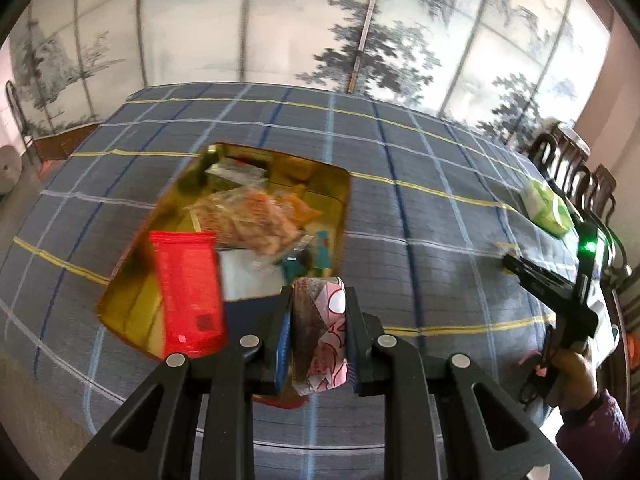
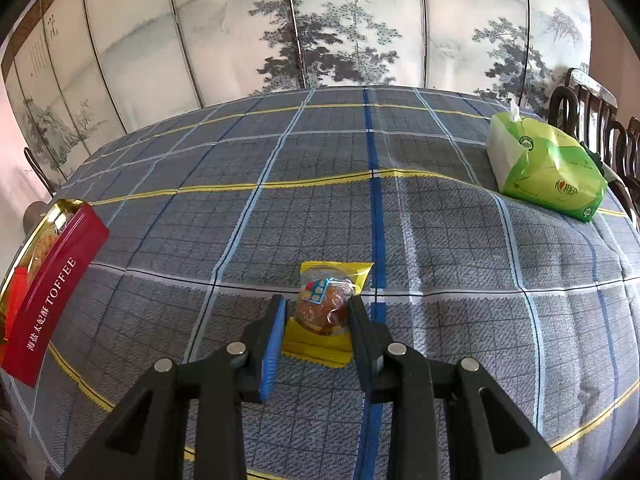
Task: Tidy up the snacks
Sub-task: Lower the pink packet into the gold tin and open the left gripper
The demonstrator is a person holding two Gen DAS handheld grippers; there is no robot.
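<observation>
Yellow snack packet [image 2: 326,312]: lies flat on the checked cloth of the table [image 2: 460,280], the one loose snack on this side; its clear window shows a brown sweet.
Long axis: runs away from the right wrist camera, so its long sides face the two fingers.
Right tool [image 2: 318,310]: spread apart, straddling the packet with one finger on each long side, apparently not pressing it yet; whether the tips touch the cloth I cannot tell.
Relation for the next move: the packet sits directly between the fingers of this tool, so it is clearly the nearer one; closing should be enough, by my reading.
Left tool [image 1: 318,312]: clenched on a pink-and-white wrapped snack [image 1: 320,336], held above the near edge of the gold tin [image 1: 120,312].
Tin: open, already holding a red packet [image 1: 188,292], a clear bag of orange pieces [image 1: 252,216] and other wrappers; its red side reads TOFFEE in the right view.
Tin from the yellow packet: well apart, off to the left.
Tissue pack [image 2: 548,168]: green, far right of the table, near the chairs [image 2: 592,120].
Folding screen [image 2: 320,20]: painted pines, behind the table.
</observation>
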